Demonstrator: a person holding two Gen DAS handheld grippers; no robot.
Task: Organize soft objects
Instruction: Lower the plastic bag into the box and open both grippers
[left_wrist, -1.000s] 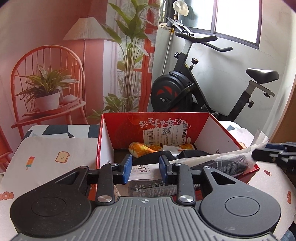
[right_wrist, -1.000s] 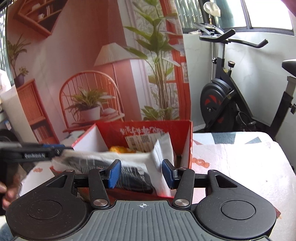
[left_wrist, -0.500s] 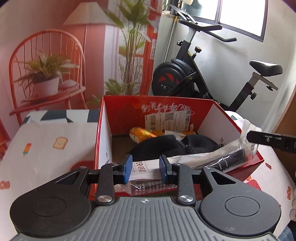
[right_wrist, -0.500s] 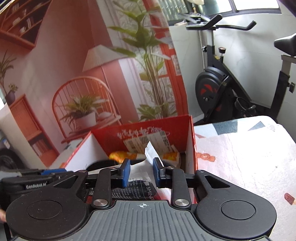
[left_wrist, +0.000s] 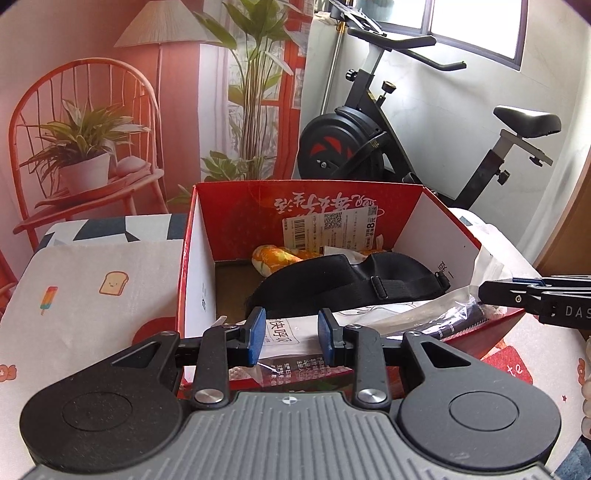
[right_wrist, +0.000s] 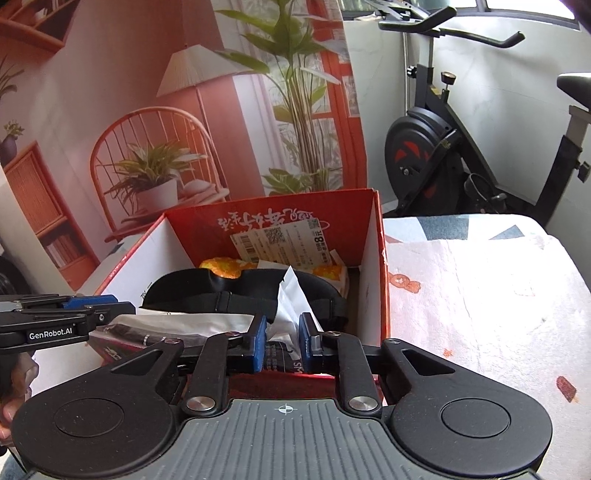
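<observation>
A clear plastic packet (left_wrist: 406, 314) with a black item and white paper inside lies across the near edge of the red cardboard box (left_wrist: 236, 218). My left gripper (left_wrist: 291, 338) is shut on the packet's left end; in the right wrist view this gripper (right_wrist: 114, 306) shows side-on at the left. My right gripper (right_wrist: 282, 341) has its jaws closing, and its pads pinch the crumpled white end of the packet (right_wrist: 184, 321). Inside the box (right_wrist: 373, 258) lie a black eye mask (left_wrist: 351, 277) and an orange plush toy (left_wrist: 273, 256).
The box stands on a table under a white cloth with cartoon prints (left_wrist: 92, 295). An exercise bike (left_wrist: 369, 140) stands behind the table, beside a printed backdrop of a chair and plants (left_wrist: 92, 129). A person's fingers (right_wrist: 9, 410) show at the left edge.
My right gripper's jaws have narrowed from wide apart onto the packet's end. The packet has sunk toward the box's near edge, and more of the eye mask shows behind it.
</observation>
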